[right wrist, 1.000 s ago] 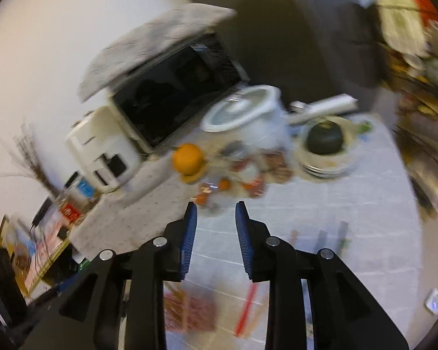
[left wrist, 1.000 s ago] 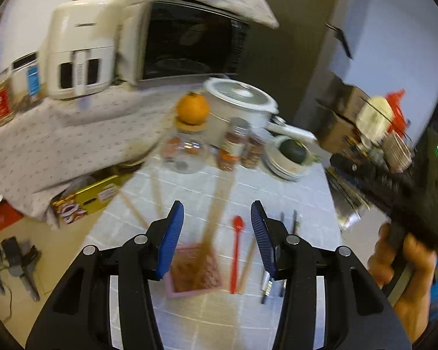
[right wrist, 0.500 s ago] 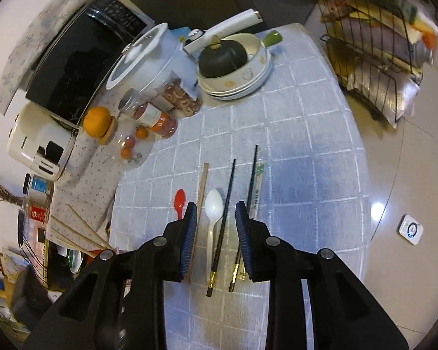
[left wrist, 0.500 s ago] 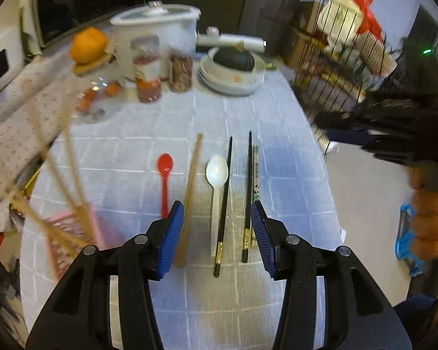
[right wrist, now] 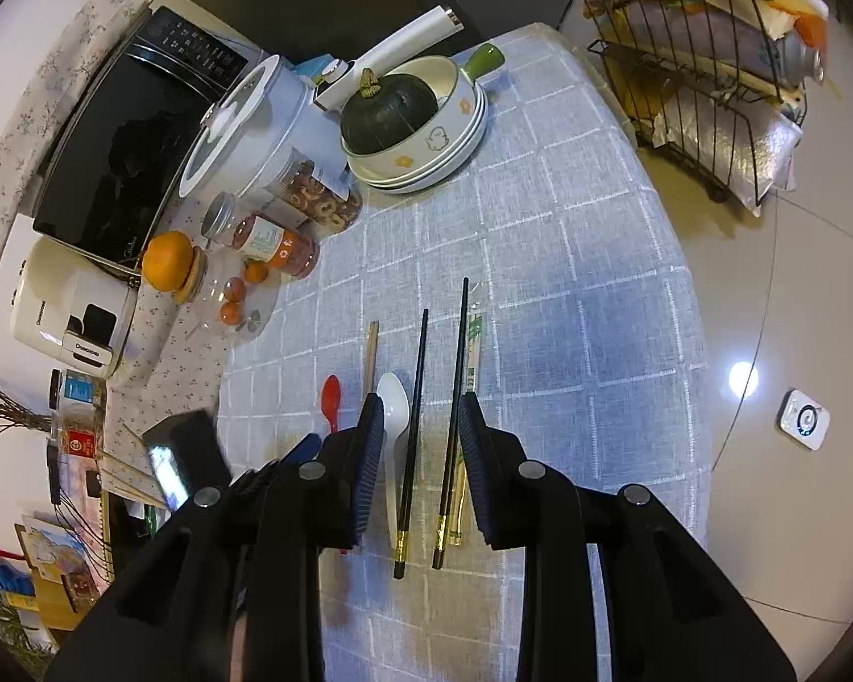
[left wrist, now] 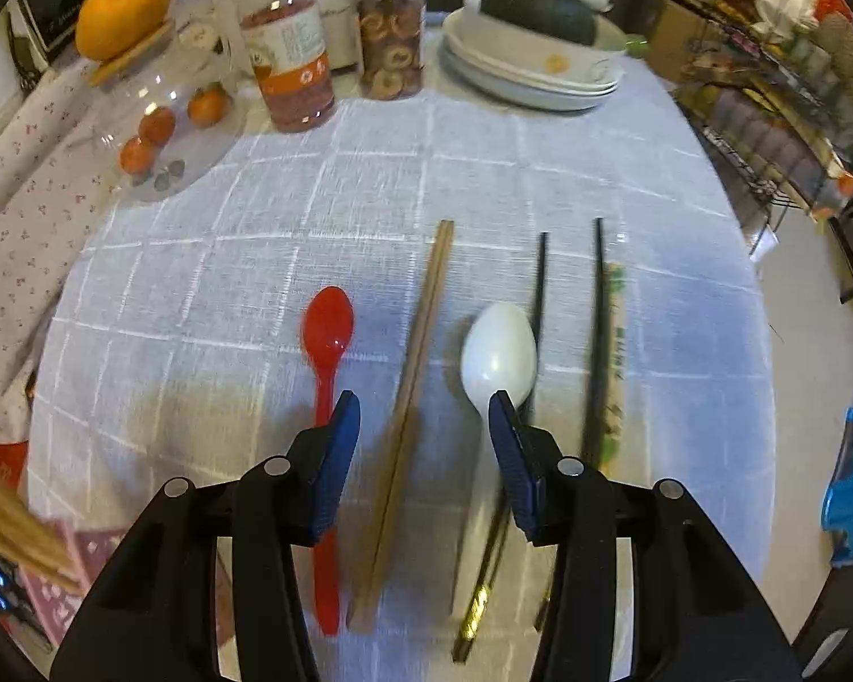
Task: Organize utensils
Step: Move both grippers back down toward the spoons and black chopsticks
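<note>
- Two plastic spoons: one small red plastic spoon [left wrist: 328,335] and one larger white plastic spoon [left wrist: 499,353].
- Two long black chopsticks [right wrist: 414,432].
- One pale wooden chopstick pair [left wrist: 412,398] lying together.
- One paper-wrapped chopstick packet [right wrist: 472,364].
- Three clear storage jars [left wrist: 290,40].
- One dark green squash [right wrist: 389,111].
- One large orange [left wrist: 122,11].

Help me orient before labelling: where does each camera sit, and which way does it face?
Left wrist: on the left hand-held gripper, looking steeply down at the wooden chopsticks between its open fingers.
Right wrist: on the right hand-held gripper, higher, over the black chopsticks; the left gripper shows.
Shared: red spoon, white spoon, checked tablecloth.
</note>
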Tool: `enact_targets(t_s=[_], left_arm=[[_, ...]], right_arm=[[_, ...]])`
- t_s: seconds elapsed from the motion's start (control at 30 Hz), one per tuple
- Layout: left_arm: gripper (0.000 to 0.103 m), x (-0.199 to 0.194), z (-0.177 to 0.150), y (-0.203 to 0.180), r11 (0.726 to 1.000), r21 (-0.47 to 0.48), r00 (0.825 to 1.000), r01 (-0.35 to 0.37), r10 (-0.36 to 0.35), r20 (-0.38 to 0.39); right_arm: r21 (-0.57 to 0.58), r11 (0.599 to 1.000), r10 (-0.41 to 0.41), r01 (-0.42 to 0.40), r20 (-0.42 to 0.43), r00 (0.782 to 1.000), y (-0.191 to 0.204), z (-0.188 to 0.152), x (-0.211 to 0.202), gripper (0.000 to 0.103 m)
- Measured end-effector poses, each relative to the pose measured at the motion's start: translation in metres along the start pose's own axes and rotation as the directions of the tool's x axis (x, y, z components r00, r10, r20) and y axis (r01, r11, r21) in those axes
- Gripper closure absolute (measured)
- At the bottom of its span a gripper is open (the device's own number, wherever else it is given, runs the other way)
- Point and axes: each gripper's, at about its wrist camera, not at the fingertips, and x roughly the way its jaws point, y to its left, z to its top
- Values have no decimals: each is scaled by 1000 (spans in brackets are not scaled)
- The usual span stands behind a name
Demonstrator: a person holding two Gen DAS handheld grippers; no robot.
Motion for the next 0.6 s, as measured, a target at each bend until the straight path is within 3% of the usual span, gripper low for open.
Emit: enact_targets(t_s=[0.23, 0.43, 0.6], left_arm=[[67, 30, 14, 2, 1000, -13, 998, -9, 8, -61], [67, 47, 24, 3, 998, -3, 995, -57, 56, -81], [67, 49, 27, 4, 1000, -16, 996, -12, 10, -84]], right_arm=[[1, 1000, 21, -21, -21, 1000, 1, 0, 3, 74], [-9, 1000, 27, -27, -23, 999, 5, -2, 3, 74], [-10, 1000, 22, -22, -29, 999, 4, -3, 6, 74]])
